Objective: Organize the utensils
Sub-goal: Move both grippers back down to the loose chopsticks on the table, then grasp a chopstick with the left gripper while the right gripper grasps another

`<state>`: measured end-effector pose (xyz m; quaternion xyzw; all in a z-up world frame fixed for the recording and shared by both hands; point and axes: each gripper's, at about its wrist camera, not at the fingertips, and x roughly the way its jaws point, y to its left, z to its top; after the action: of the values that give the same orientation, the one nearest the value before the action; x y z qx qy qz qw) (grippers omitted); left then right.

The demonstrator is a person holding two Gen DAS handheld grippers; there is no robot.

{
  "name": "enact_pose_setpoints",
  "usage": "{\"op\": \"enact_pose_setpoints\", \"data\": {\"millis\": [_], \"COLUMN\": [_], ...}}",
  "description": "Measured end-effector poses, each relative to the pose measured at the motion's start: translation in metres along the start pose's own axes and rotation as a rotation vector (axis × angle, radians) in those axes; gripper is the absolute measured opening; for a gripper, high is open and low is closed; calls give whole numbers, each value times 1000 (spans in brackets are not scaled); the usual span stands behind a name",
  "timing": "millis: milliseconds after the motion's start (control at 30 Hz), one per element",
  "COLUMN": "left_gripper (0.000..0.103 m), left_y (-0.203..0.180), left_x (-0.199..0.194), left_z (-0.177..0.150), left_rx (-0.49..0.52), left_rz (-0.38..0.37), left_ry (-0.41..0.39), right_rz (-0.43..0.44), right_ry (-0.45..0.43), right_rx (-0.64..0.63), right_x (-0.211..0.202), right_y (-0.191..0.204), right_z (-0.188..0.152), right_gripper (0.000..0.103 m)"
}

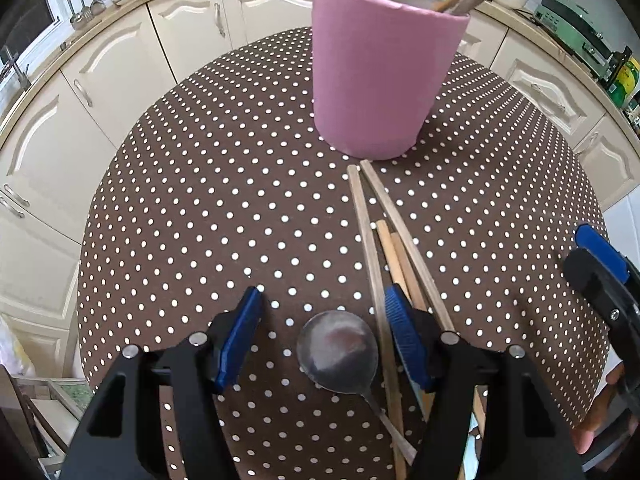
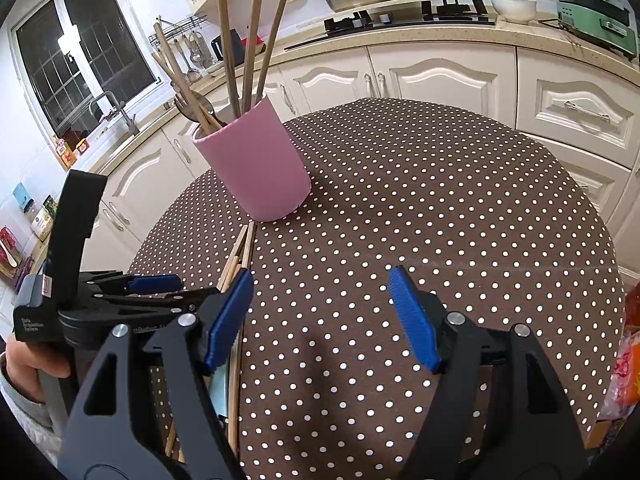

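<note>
Round bench (image 1: 180,200) under a brown cloth with white dots. Left tongs (image 1: 322,322) hang over its near edge, spread, pinching nothing; a metal spoon (image 1: 338,352) lies bowl-up between the blue pads, touching neither. Loose wooden chopsticks (image 1: 394,240) lie just beside the spoon, running from the near edge toward the pink holder (image 1: 380,76). The holder stands upright near the far edge, more sticks inside. Right tongs (image 2: 320,316) spread too, empty, above bare cloth.

left claw (image 1: 324,336) wide apart over metal spoon (image 1: 338,352) | chopsticks (image 1: 378,240) at 1 o'clock on desk (image 1: 200,220) | pink cup (image 1: 380,76) at 12
</note>
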<state>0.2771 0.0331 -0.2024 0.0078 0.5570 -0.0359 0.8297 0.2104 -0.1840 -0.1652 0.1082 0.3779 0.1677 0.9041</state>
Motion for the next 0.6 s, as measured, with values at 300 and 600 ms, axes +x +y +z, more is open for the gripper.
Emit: {"op": "enact_pose_setpoints", "data": {"millis": [300,600], "left_gripper": [64,17], "left_y": [4,20], "left_x": [11,11], "left_z": [9,16], "left_rx": [3,-36], "left_rz": [16,15], "left_ry": [20,-13], "right_rz": [7,-14], "right_ry": [17,103], "right_rx": [0,-74], "right_x": [6,18], "right_y": [2,19], "right_z": [1,9], "right_gripper": [70,70]}}
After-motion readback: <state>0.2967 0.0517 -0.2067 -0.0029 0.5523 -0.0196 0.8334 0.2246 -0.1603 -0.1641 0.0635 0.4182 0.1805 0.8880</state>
